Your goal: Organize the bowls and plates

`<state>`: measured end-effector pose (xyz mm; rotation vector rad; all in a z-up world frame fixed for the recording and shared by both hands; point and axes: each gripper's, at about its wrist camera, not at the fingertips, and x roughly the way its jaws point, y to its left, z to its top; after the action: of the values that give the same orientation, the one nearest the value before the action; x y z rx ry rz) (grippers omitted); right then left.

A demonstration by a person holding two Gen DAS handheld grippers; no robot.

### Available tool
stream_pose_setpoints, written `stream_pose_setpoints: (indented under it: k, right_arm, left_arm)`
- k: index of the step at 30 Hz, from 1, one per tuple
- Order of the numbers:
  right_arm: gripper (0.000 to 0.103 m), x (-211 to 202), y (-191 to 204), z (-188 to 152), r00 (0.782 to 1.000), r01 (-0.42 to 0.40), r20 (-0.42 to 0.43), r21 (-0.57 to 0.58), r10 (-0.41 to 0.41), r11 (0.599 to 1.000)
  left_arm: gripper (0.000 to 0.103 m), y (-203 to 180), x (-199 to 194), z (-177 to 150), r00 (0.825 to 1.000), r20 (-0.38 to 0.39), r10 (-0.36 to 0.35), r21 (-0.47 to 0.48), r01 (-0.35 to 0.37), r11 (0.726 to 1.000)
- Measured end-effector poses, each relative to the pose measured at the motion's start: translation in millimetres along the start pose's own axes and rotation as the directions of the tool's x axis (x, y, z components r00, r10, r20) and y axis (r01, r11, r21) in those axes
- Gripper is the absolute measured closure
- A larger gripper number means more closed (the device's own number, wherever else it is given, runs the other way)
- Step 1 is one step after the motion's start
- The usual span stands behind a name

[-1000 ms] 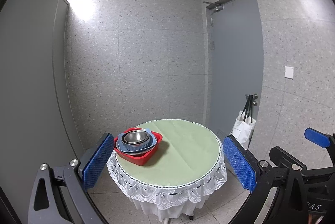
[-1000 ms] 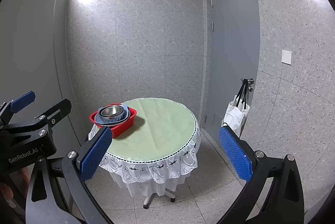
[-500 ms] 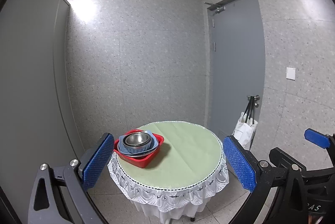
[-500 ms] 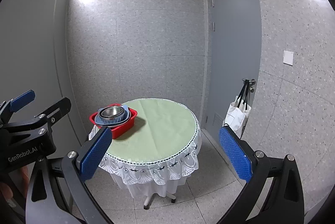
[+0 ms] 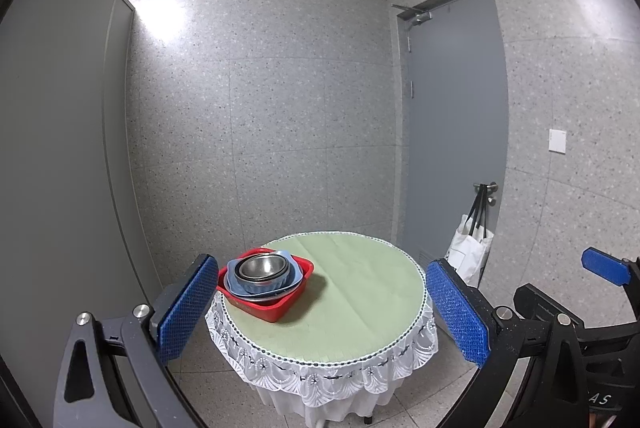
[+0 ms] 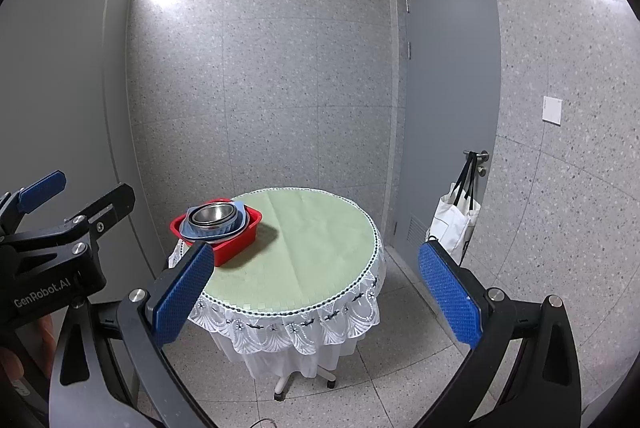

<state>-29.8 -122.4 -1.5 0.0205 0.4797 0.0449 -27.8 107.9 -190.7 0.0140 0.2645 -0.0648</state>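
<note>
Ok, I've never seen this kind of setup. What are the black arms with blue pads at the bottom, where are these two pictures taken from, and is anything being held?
There is no robot here. A person carries two handheld grippers, each with a fisheye camera looking forward between its two fingers. One picture comes from the left gripper, the other from the right gripper. The blue pads are the fingers' gripping faces. Both grippers are wide open and hold nothing; they hang in the air well short of the table. Ahead is a round table with a green cloth and lace edge. On it stands a red tub holding stacked blue dishes with metal bowls nested on top. A white tote bag hangs from the door handle.
</note>
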Motion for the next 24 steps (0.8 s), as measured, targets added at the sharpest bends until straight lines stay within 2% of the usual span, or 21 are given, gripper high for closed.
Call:
stream_pose_setpoints:
  k: [24]
  right_arm:
    - [0.0, 2.1, -4.5, -0.6, 1.0, -0.001, -0.004, 0.002, 0.001, 1.0]
  left_arm:
    - [0.001, -1.0, -0.3, 3.0, 1.0, -0.001, 0.0, 0.007, 0.0, 1.0]
